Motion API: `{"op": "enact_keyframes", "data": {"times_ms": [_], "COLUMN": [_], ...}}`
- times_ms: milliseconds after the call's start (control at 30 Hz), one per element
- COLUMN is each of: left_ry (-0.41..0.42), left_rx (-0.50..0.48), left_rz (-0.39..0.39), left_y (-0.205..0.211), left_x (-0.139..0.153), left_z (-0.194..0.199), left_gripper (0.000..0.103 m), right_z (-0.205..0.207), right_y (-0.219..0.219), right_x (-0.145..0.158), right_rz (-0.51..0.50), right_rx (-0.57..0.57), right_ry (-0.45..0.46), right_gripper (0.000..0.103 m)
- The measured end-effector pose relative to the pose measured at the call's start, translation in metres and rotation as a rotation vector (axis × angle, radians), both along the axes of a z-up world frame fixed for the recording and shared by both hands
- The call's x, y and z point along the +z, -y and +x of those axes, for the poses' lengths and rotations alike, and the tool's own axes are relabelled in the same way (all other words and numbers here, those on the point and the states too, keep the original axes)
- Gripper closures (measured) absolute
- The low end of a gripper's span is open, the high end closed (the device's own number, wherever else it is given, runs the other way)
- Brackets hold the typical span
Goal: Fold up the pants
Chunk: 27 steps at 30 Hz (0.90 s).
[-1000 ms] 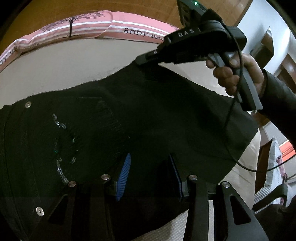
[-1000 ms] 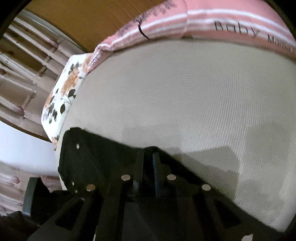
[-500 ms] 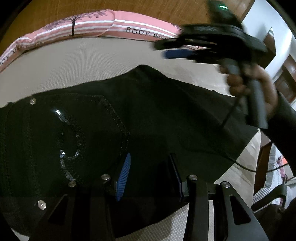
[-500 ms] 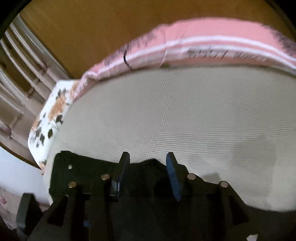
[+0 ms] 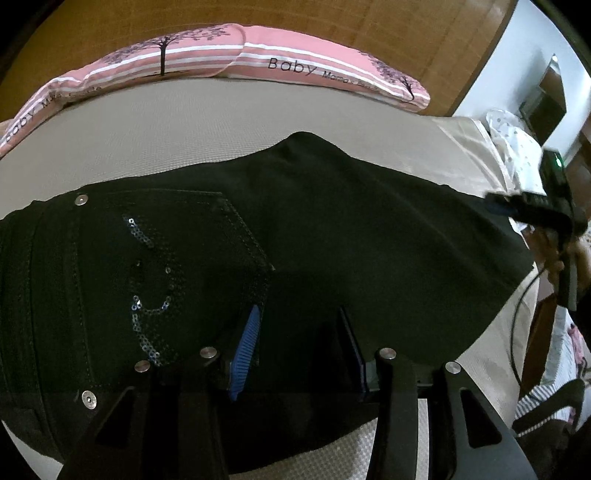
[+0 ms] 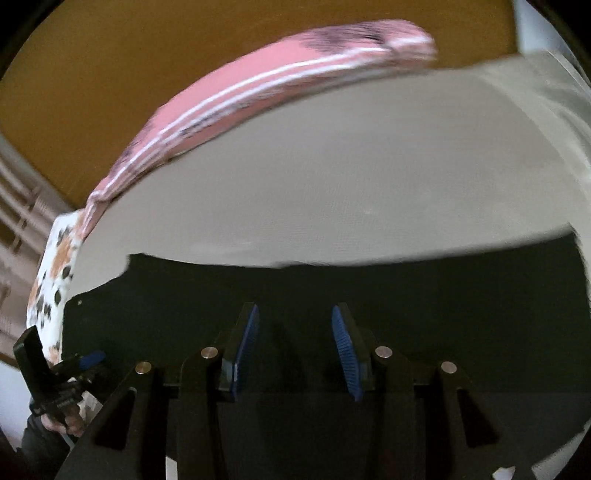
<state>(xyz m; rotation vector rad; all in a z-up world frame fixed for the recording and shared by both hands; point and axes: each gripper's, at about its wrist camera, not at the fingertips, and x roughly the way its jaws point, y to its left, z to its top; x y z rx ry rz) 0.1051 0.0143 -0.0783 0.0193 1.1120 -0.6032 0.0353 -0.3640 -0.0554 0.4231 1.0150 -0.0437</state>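
We start at the left hand-held gripper (image 5: 299, 350): its ribbed blue pads (image 5: 245, 350) stand apart over the black pants (image 5: 332, 236), and we cannot tell whether the tips touch the cloth — its black frame hides the near edge of the garment. No fold of fabric is pinched between them, so we record it as released.

The right hand-held gripper (image 6: 293, 350) has just been opening; its jaws stand parted with nothing between them, the dark cloth lying below. In the left wrist view it appears at the right border (image 5: 532, 210), blurred, the holding hand (image 5: 561, 258) barely legible. The right wrist view is smeared throughout, and print on the far bedding cannot be read there.

The pants are matte black, heavy-looking cloth, lying flat on a bed (image 5: 184, 136) with a pale, finely woven cover. We note a stitched back pocket (image 5: 166, 266) bearing a looping line of sequins, and metal rivets (image 5: 81, 200) at its corners. The waist end runs off the left edge of the left wrist view; the long axis lies left to right across the bed, the far end tapering toward the right.

Beyond lies a pink striped pillow (image 5: 295, 66) with tree prints and "Baby" lettering, against a wooden headboard (image 5: 332, 26).
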Motion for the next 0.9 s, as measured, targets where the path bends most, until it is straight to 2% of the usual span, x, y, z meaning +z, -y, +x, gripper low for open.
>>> {"op": "enact_keyframes", "data": {"times_ms": [67,200,267,333,433,500,600,700,800,867,900], "left_ry": [0.006,0.015,0.022,0.044,0.073,0.082,0.075,0.075,0.052,0.041,0.044], "left_rx": [0.003,0.0,-0.005,-0.031,-0.089,-0.133,-0.199,-0.272,-0.309,-0.303,-0.3], "left_rz": [0.016,0.081,0.113,0.107,0.092,0.075,0.051,0.045,0.07,0.116,0.122], "left_y": [0.004,0.013,0.02,0.031,0.058,0.078,0.112,0.144,0.163,0.165,0.164], "left_x": [0.0,0.002,0.005,0.013,0.024,0.026,0.025,0.02,0.008,-0.001,-0.003], "left_z": [-0.002,-0.002,-0.003,-0.008,-0.015,-0.019,-0.024,-0.033,-0.037,-0.037,-0.037], "left_gripper": [0.058,0.058,0.058,0.058,0.058,0.057,0.057,0.057,0.057,0.057,0.057], "right_z": [-0.017,-0.03,-0.037,-0.045,-0.065,-0.078,-0.098,-0.118,-0.132,-0.144,-0.148], "right_y": [0.027,0.09,0.12,0.142,0.15,0.143,0.121,0.104,0.12,0.141,0.147], "right_x": [-0.005,-0.016,-0.017,-0.011,0.009,0.019,0.025,0.018,-0.001,-0.007,-0.006], "right_rz": [-0.016,-0.16,-0.15,-0.137,-0.111,-0.077,-0.057,-0.062,-0.07,-0.087,-0.077], "right_rx": [-0.056,-0.214,-0.277,-0.338,-0.354,-0.324,-0.266,-0.215,-0.282,-0.352,-0.366], "right_ry": [-0.003,-0.049,-0.039,-0.024,0.043,0.07,0.074,0.049,0.002,-0.007,0.003], "right_gripper": [0.063,0.063,0.068,0.065,0.065,0.065,0.066,0.067,0.068,0.081,0.084]}}
